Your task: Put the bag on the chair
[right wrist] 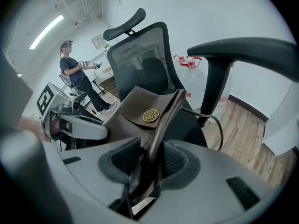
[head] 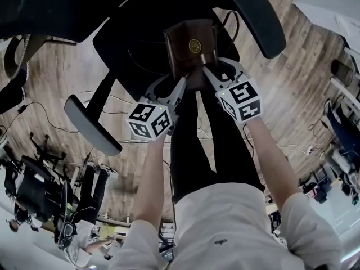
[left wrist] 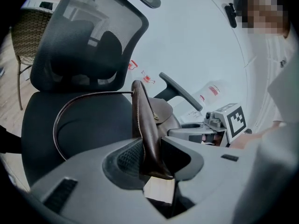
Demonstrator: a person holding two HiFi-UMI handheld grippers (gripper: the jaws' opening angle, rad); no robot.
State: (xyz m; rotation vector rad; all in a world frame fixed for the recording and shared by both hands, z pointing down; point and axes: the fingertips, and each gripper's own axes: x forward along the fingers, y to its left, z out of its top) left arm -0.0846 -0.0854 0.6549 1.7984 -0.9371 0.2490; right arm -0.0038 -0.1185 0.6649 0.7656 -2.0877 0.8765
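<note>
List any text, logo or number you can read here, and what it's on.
No words or numbers are legible anywhere.
On the bag, round gold emblem: an embossed motif, no readable letters.
marker cubes: black-and-white square codes only, no letters.
red tags: too blurred to read.
wall sign: too small to read.

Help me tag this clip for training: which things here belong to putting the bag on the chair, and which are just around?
In the job:
brown bag
black office chair
left gripper and right gripper, each shut on an edge of the bag

Just around:
wicker chair
another office chair
person standing in the background
</note>
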